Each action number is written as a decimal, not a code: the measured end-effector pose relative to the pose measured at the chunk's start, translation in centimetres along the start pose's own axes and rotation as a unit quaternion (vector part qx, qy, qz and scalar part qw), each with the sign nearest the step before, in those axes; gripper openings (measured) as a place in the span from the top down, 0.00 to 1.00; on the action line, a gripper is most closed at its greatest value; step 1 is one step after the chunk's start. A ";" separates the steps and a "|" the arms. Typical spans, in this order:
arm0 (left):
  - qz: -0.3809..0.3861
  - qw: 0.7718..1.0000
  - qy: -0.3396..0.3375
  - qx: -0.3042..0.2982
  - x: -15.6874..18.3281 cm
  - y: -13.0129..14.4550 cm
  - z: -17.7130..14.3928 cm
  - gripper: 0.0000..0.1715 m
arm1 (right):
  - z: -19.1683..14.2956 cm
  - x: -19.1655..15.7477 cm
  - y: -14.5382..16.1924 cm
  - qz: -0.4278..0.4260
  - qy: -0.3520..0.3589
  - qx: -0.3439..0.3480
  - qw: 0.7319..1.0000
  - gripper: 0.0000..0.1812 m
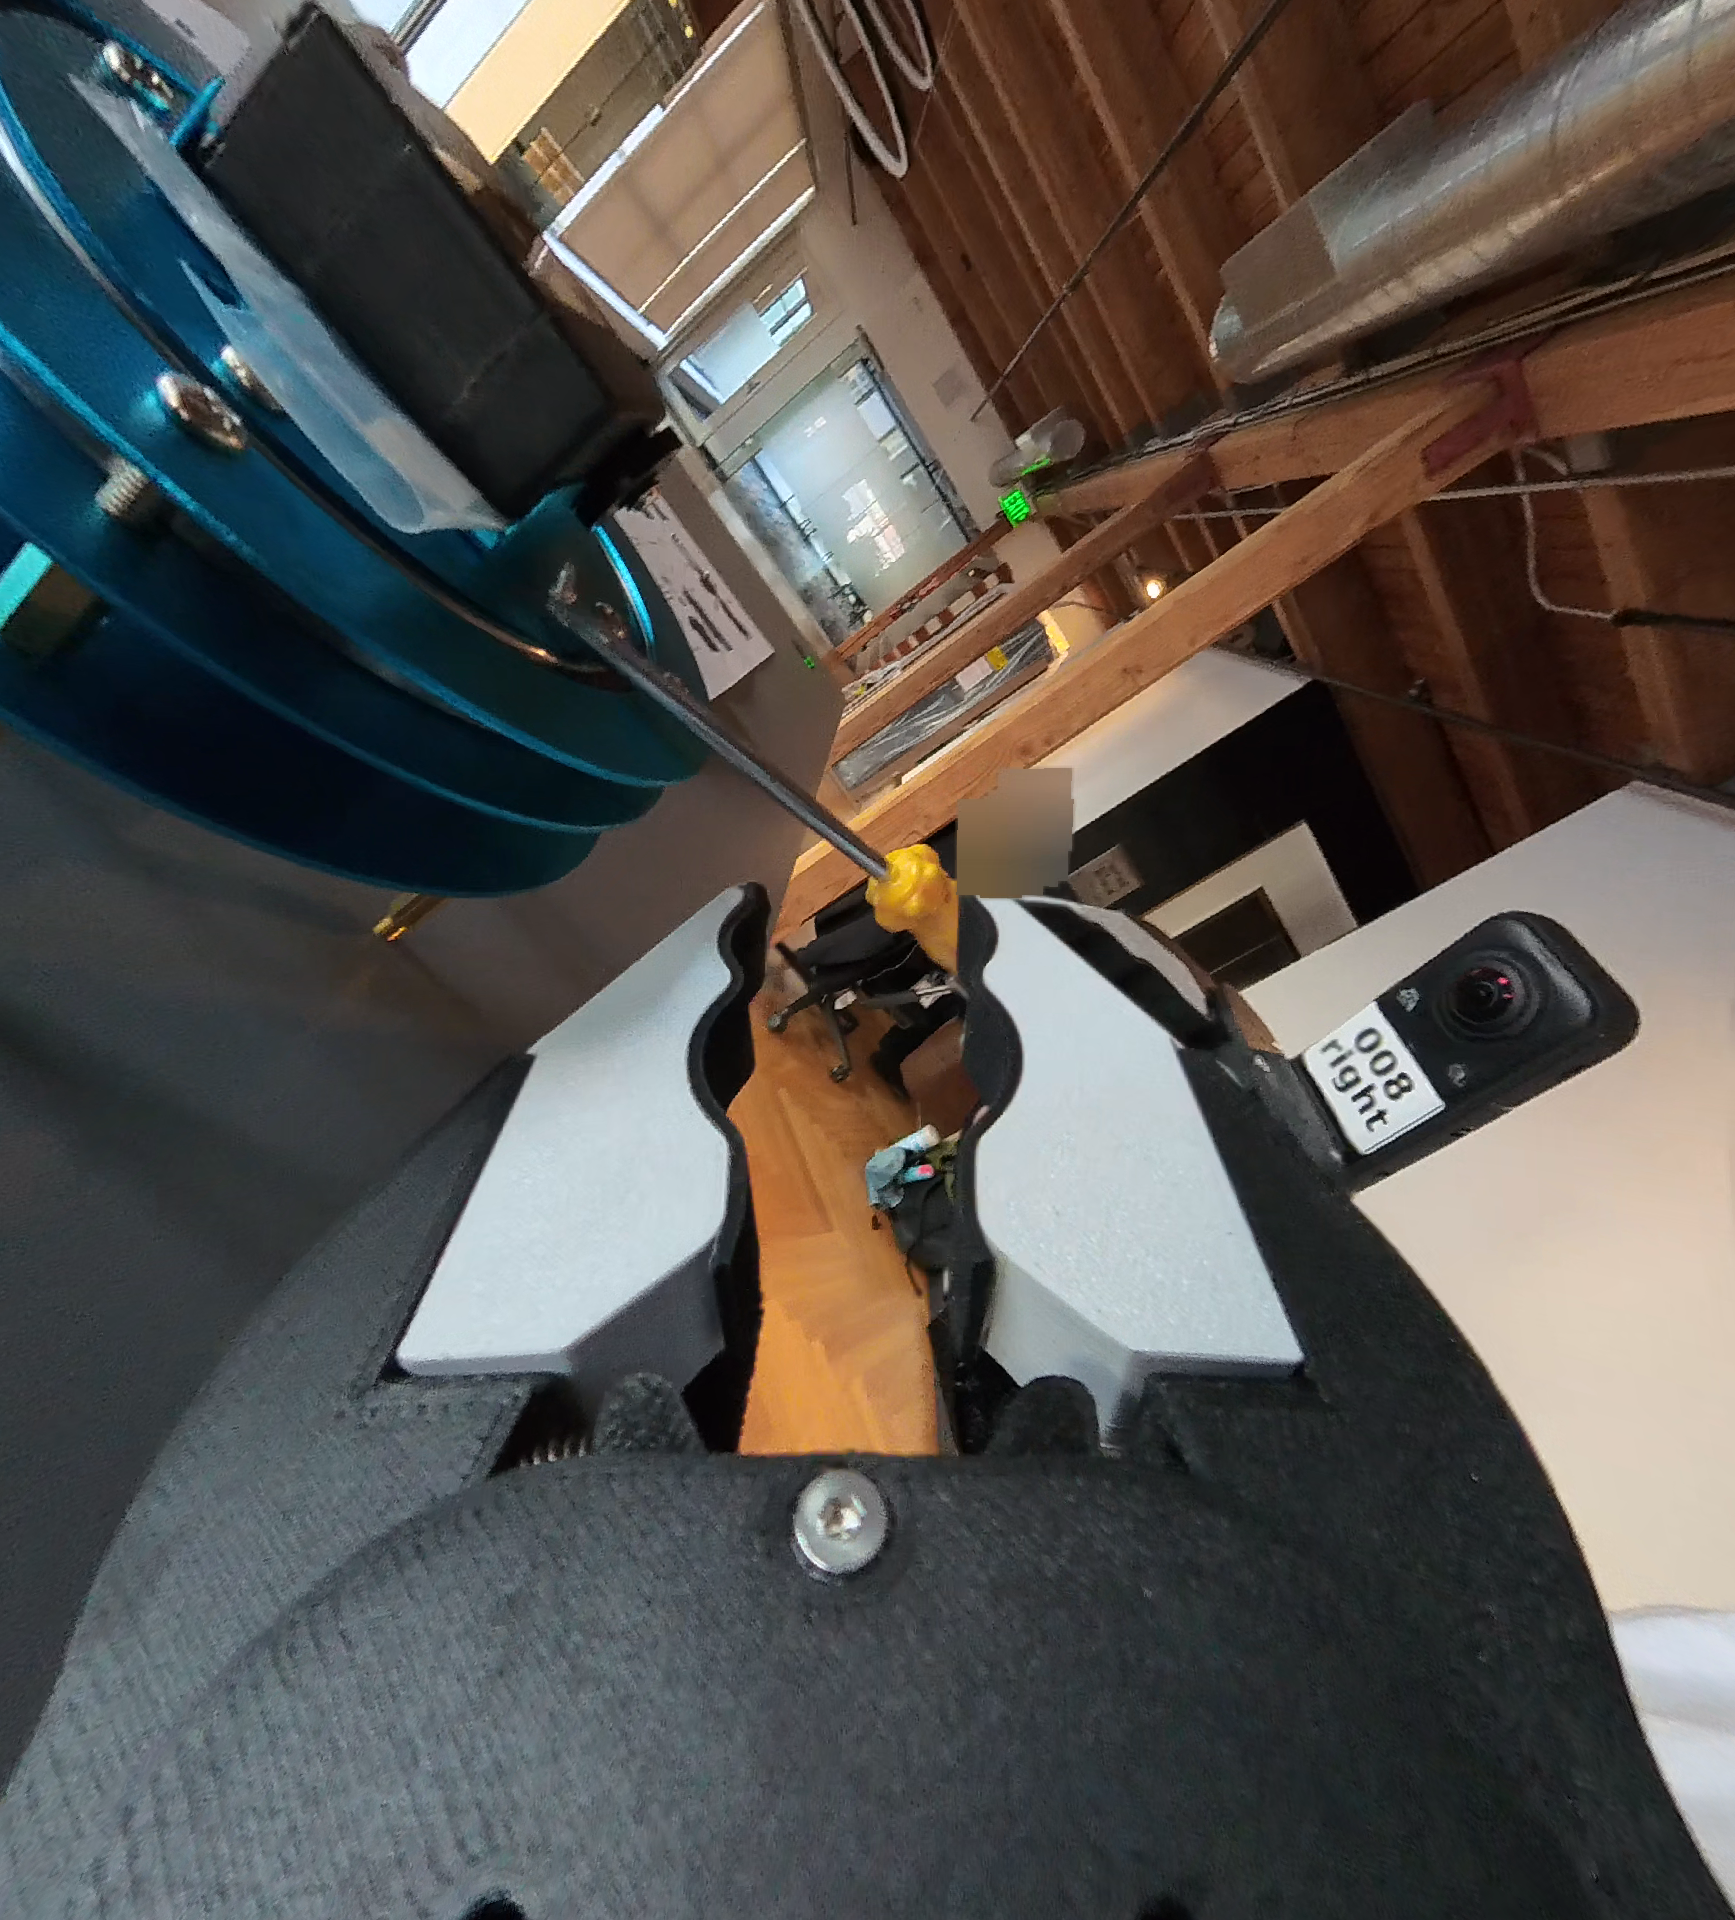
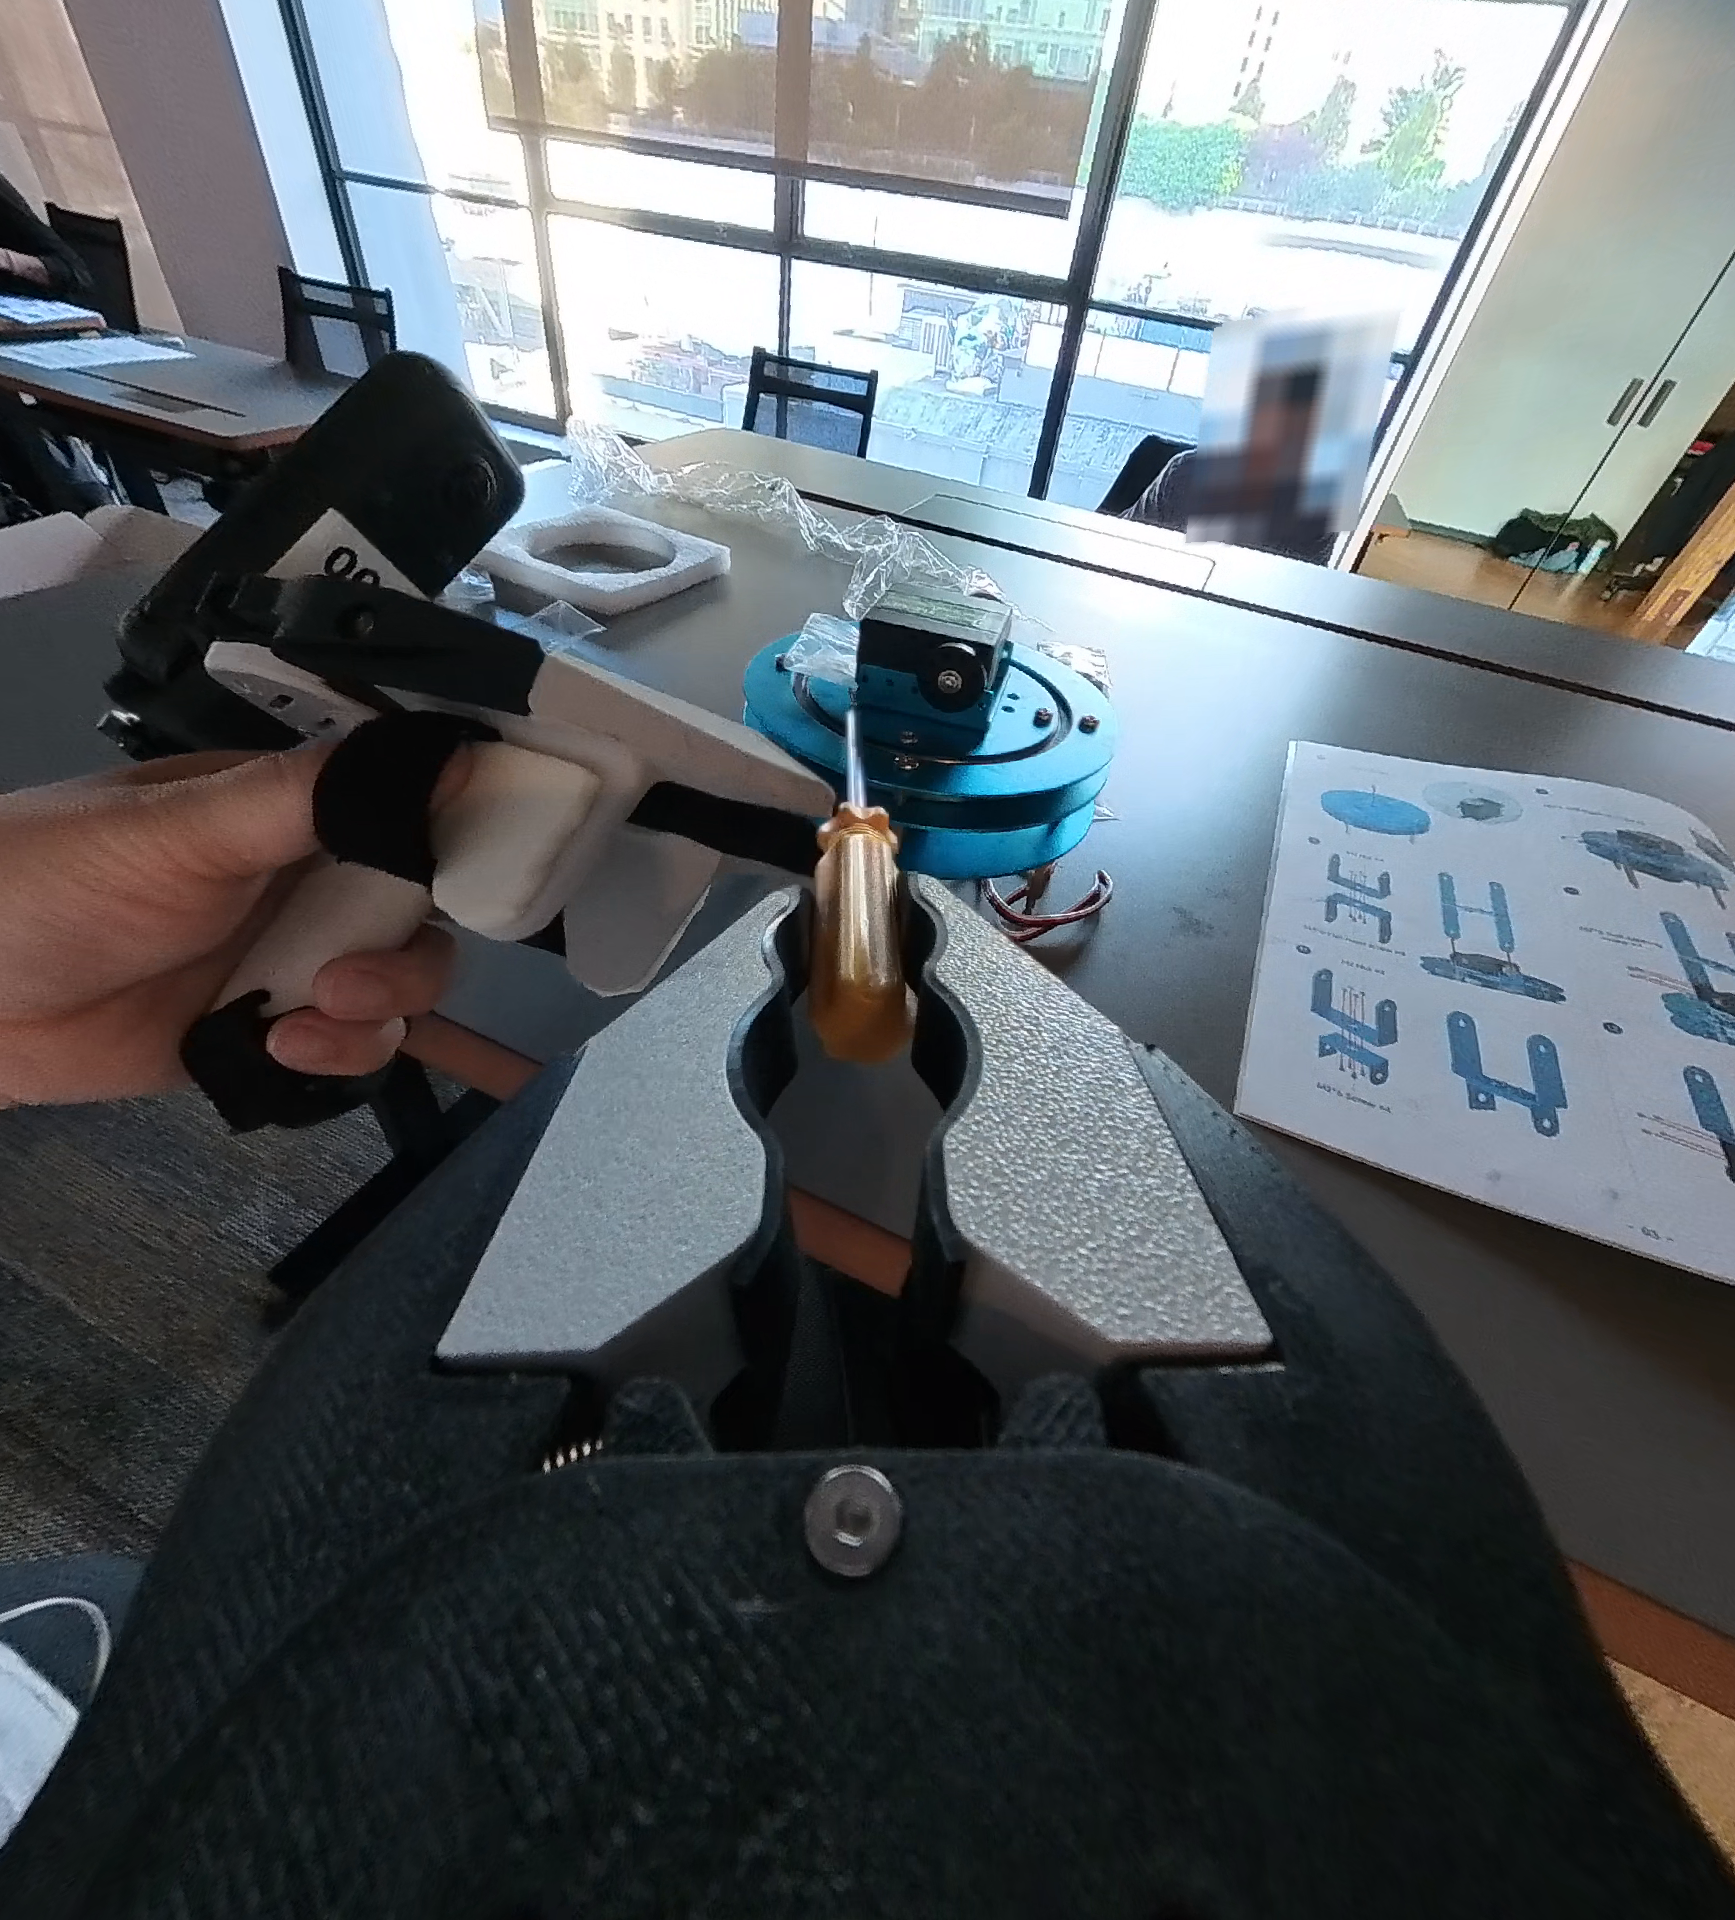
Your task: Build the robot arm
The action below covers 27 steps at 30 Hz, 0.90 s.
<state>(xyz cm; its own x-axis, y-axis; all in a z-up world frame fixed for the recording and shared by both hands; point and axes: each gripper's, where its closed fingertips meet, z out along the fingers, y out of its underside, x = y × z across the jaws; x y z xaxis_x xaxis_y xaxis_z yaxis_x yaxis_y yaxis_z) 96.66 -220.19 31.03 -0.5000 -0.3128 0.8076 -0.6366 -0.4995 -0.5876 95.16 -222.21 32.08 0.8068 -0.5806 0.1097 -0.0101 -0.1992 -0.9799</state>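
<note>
My right gripper [image 2: 855,914] is shut on the amber handle of a screwdriver [image 2: 858,966]. Its thin shaft reaches to the top plate of a blue round base [image 2: 1039,748], right beside the black servo [image 2: 930,644] mounted on it. My left gripper [image 1: 863,914] is open and empty, held by a hand at the left in the right wrist view [image 2: 811,805]. Its tips are close to the screwdriver [image 1: 904,883] where handle meets shaft. The blue base [image 1: 219,644] and servo [image 1: 406,270] fill the upper left of the left wrist view.
The base stands on a dark table [image 2: 1362,707]. An open instruction booklet [image 2: 1569,987] lies to the right, red wires [image 2: 1050,899] in front of the base, a white foam ring [image 2: 603,551] and crumpled clear plastic [image 2: 738,488] behind. Chairs [image 2: 811,400] stand by the windows. Left and right tips are no more than a few centimetres apart. My left gripper's tips are some 8 centimetres from the black servo [image 2: 930,644].
</note>
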 end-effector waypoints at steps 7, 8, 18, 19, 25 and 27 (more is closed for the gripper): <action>-0.046 0.998 0.048 0.002 1.1 -0.1 0.1 0.83 | 0.1 -0.4 -0.1 -0.008 -0.004 0.000 1.000 0.92; -0.055 0.997 0.053 0.005 1.1 -0.1 0.1 0.83 | 0.1 -0.5 -0.1 -0.011 -0.004 -0.001 1.000 0.92; -0.078 0.994 0.075 0.009 1.1 0.1 0.2 0.91 | -0.1 -0.9 0.0 -0.031 0.000 -0.002 1.000 0.92; -0.080 0.994 0.077 0.010 1.1 0.1 0.2 0.91 | -0.1 -0.9 0.0 -0.033 0.002 -0.001 0.999 0.92; -0.078 0.993 0.081 0.030 1.0 -1.0 -0.1 0.92 | -0.5 -0.8 -0.3 -0.036 0.013 0.017 0.999 0.92; -0.078 0.992 0.087 0.036 1.1 -1.4 -0.1 0.94 | -0.9 -0.7 -0.5 -0.028 0.012 0.026 0.999 0.92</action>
<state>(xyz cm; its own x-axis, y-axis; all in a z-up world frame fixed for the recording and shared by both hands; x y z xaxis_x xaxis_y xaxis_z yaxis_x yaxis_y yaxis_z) 96.95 -219.77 32.70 -0.4965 -0.0856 0.8638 -0.6741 -0.5889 -0.4458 94.03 -222.39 32.66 0.7906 -0.5890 0.1674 0.0655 -0.1905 -0.9795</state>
